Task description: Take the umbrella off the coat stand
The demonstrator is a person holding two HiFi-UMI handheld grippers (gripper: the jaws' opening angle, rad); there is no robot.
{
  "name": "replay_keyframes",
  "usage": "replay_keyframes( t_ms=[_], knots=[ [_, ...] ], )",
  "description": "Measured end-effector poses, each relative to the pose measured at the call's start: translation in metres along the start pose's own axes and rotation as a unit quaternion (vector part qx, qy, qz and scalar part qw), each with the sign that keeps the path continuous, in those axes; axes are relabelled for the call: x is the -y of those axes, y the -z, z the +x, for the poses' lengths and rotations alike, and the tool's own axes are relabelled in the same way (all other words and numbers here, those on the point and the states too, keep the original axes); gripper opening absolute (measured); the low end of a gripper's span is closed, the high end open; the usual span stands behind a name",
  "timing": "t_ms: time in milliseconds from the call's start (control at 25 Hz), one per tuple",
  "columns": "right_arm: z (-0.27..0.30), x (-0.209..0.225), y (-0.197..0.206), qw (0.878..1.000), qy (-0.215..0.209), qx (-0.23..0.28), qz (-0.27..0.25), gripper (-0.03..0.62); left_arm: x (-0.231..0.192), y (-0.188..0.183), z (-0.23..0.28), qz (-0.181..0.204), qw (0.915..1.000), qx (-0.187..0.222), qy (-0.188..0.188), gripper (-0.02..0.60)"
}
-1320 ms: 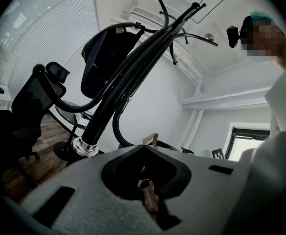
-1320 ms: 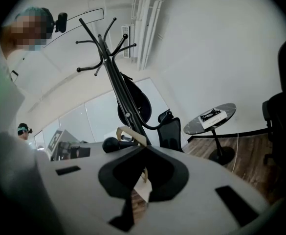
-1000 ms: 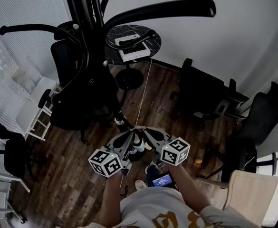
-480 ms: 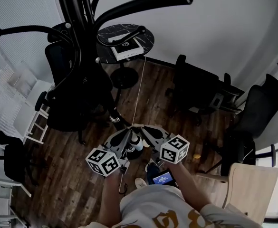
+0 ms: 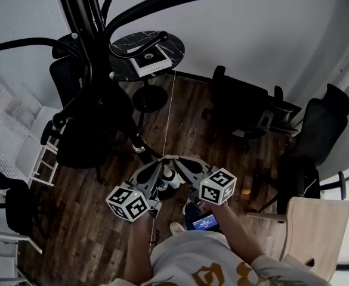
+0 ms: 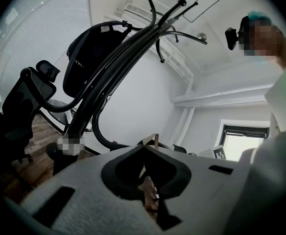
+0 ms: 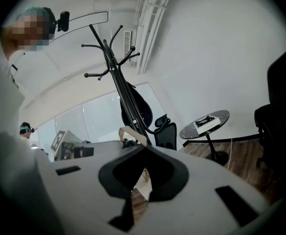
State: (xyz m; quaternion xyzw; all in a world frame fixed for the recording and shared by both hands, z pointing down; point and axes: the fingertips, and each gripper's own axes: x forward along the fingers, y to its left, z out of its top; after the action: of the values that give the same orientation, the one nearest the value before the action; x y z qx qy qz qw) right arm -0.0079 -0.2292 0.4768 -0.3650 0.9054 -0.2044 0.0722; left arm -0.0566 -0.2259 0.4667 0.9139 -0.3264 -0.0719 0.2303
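Note:
The black coat stand [image 5: 90, 16] rises at the upper left of the head view, its curved hooks spreading over the floor. A bulky black bundle [image 6: 91, 53] hangs on it, seemingly the umbrella; it shows as a dark oval [image 7: 135, 106] in the right gripper view and as a dark mass [image 5: 105, 109] low on the stand from above. My left gripper [image 5: 160, 164] and right gripper [image 5: 176, 161] are held together in front of the person's body, tips almost touching each other, well short of the stand. Both are shut with nothing held [image 6: 150, 143] [image 7: 142, 148].
A round dark table [image 5: 173, 47] with a white box stands behind the coat stand. Black office chairs [image 5: 246, 115] [image 5: 320, 130] line the right wall, another [image 5: 73, 148] sits by the stand. A pale wooden chair [image 5: 314, 231] is at the lower right, a white step stool [image 5: 37, 154] at the left.
In the head view the coat stand and the table have slid up and left. Both grippers stay shut and close together in front of the body.

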Motion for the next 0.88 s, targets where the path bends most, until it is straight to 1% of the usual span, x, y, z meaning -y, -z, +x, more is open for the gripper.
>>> replay_keyframes(
  t_ms=[280,640,880],
  knots=[
    [-0.004,-0.004,-0.003,1.0,0.005,0.003,-0.003,0.013,0.007,-0.002,-0.004,0.001,1.0,0.002,0.006,0.023],
    [-0.012,-0.019,-0.006,1.0,0.008,0.011,-0.014,0.014,0.019,-0.005,-0.011,0.011,0.9997,0.001,0.023,0.023],
    [-0.021,-0.028,-0.003,1.0,0.013,0.015,-0.007,0.014,0.027,-0.002,-0.018,0.013,0.9996,-0.005,0.026,0.023]
  ],
)
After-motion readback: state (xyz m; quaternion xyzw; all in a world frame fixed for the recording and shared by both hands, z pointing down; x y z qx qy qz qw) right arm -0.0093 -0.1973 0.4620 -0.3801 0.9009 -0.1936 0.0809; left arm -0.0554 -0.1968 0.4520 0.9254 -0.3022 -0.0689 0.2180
